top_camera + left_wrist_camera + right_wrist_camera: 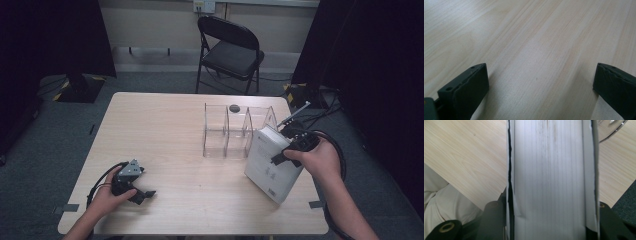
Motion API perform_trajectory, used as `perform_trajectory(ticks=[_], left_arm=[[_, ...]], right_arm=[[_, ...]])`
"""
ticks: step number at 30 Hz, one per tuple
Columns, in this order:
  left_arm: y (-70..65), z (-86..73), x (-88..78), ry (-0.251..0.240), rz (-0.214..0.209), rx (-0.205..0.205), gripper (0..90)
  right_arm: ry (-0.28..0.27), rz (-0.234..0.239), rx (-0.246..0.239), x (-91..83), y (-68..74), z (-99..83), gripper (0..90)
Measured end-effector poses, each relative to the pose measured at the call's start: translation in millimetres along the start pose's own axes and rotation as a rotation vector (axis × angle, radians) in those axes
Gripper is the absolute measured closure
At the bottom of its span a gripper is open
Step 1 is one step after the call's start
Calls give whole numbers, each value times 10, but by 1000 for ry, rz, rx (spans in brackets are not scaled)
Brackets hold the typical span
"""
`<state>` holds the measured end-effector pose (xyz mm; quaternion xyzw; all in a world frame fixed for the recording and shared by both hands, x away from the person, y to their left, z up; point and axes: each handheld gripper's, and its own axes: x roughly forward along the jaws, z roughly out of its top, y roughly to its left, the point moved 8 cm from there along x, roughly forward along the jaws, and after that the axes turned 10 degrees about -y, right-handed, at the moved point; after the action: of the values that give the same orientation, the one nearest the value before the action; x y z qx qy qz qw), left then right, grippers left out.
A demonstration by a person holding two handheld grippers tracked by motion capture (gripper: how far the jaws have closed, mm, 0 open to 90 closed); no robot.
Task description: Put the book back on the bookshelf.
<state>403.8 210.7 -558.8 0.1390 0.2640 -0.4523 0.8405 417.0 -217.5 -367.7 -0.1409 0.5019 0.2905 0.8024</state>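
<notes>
A thick white book [270, 162] stands tilted on the right side of the wooden table [165, 130], just in front of a clear acrylic file rack [235, 131]. My right gripper [287, 150] is shut on the book from its upper right edge. In the right gripper view the book's page edges [551, 180] run straight up between the two black jaws, which press on both covers. My left gripper [142, 192] rests low on the table at the front left, open. In the left gripper view its fingers [466, 92] stand wide apart over bare wood, with nothing between them.
A black folding chair [230, 52] stands beyond the table's far edge. Cables and a stand base lie on the grey floor at the right [310, 107]. A small dark round thing [234, 107] lies behind the rack. Dark curtains hang at both sides.
</notes>
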Motion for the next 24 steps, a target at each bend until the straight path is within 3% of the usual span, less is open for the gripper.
perform_trajectory(ticks=[9,13,24], left_arm=[[0,0,0,-1,0,0,0],[0,-1,0,1,0,-1,0],[0,0,1,-1,0,0,0]], right_arm=[[-6,-1,47,-32,-118,-43,523],[0,-27,54,-44,-180,-60,523],[4,-41,96,-49,-252,-49,523]])
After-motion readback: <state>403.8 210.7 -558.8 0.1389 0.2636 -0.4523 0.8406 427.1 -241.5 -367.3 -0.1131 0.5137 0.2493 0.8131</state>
